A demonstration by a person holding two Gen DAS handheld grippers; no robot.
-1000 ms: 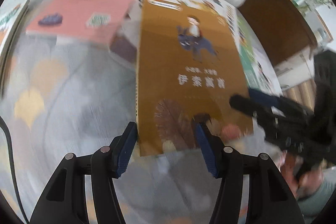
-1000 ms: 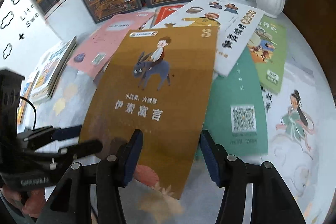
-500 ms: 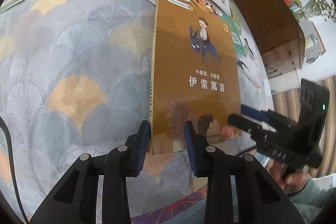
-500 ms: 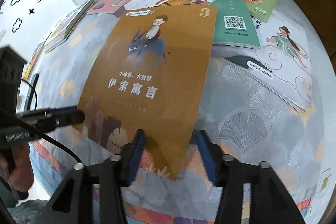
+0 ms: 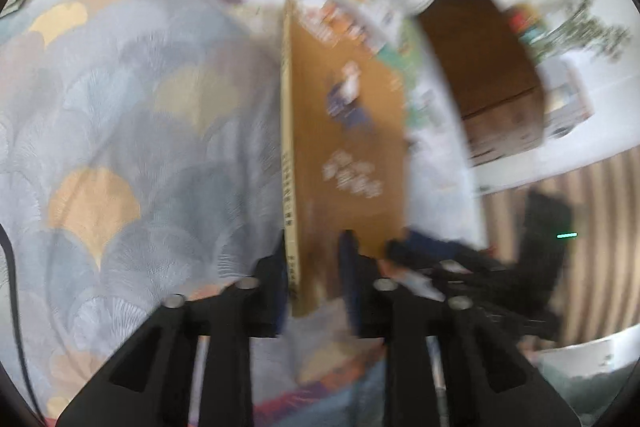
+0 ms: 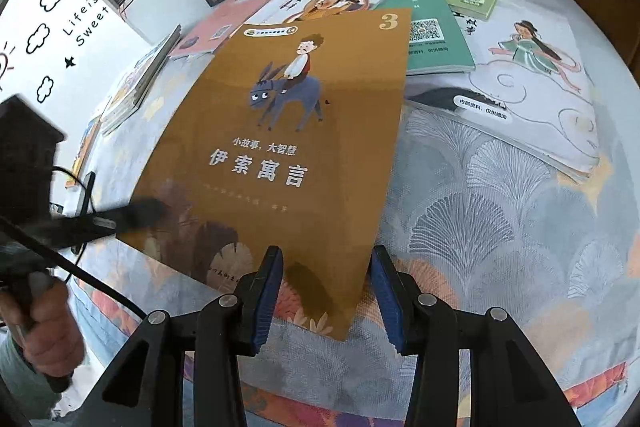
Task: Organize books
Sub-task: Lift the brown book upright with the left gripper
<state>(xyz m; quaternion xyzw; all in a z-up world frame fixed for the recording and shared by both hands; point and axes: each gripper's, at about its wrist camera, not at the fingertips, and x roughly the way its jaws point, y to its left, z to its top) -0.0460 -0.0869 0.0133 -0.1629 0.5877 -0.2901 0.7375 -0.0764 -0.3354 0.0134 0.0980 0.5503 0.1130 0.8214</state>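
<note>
**Two grippers on one brown storybook**

Both grippers meet at the brown storybook (image 6: 288, 147), which is raised at a tilt over the fan-patterned tablecloth (image 6: 500, 227). The left gripper (image 5: 314, 259) is closing on its spine-side corner. The right gripper (image 6: 326, 291) straddles the bottom edge, pads visibly apart. Other picture books (image 6: 432, 27) lie scattered behind.
</note>
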